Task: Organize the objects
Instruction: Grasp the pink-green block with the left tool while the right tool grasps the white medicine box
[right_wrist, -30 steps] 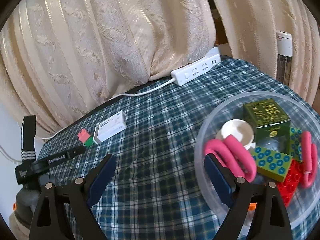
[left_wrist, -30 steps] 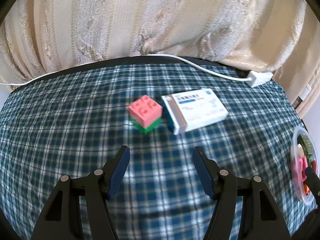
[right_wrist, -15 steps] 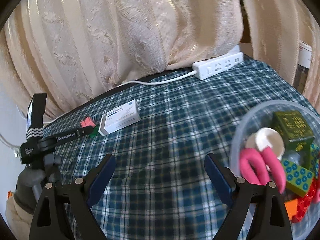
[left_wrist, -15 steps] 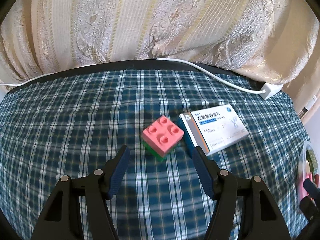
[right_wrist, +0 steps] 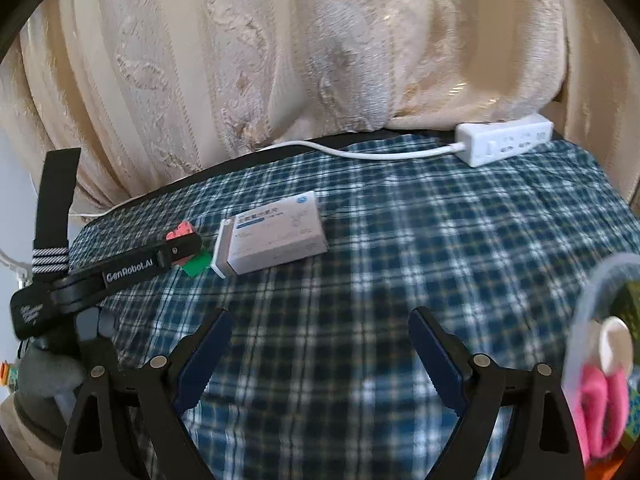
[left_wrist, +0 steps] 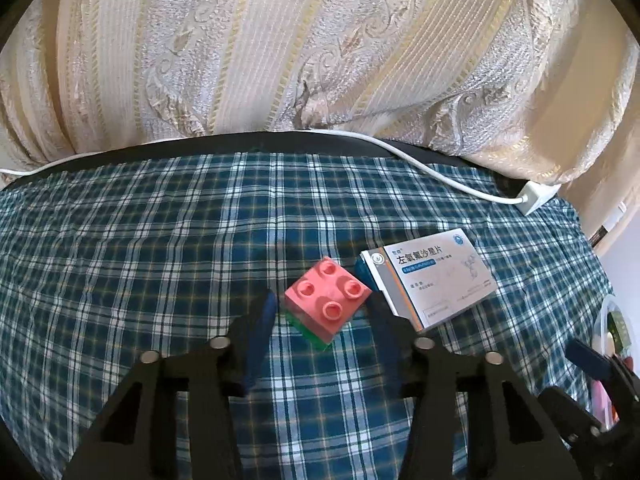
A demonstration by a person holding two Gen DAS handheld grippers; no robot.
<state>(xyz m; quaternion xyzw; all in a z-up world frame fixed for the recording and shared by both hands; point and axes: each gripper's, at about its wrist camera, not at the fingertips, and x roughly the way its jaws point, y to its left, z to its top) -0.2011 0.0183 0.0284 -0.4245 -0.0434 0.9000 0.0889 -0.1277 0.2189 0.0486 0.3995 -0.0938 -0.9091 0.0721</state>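
Left gripper point(left_wrist: 324, 312) had come forward over the blue plaid cloth point(left_wrist: 160, 248), and its jaws had just been closing around the stacked pink-over-green plastic building block point(left_wrist: 326, 300). Pads sat at the block's two sides, lower centre of the left wrist frame; whether they pressed firmly yet could not be told, though contact looked likely. Judgement: the pick of the block was under way.

The white-and-blue cardboard medicine box point(left_wrist: 432, 280) lay just right of the block, close to the right-hand pad.

Right gripper point(right_wrist: 320, 340) was wide apart and empty, and had swung away from the clear plastic bowl of toys point(right_wrist: 588, 320), now at the right edge, towards the box point(right_wrist: 276, 236) at centre.
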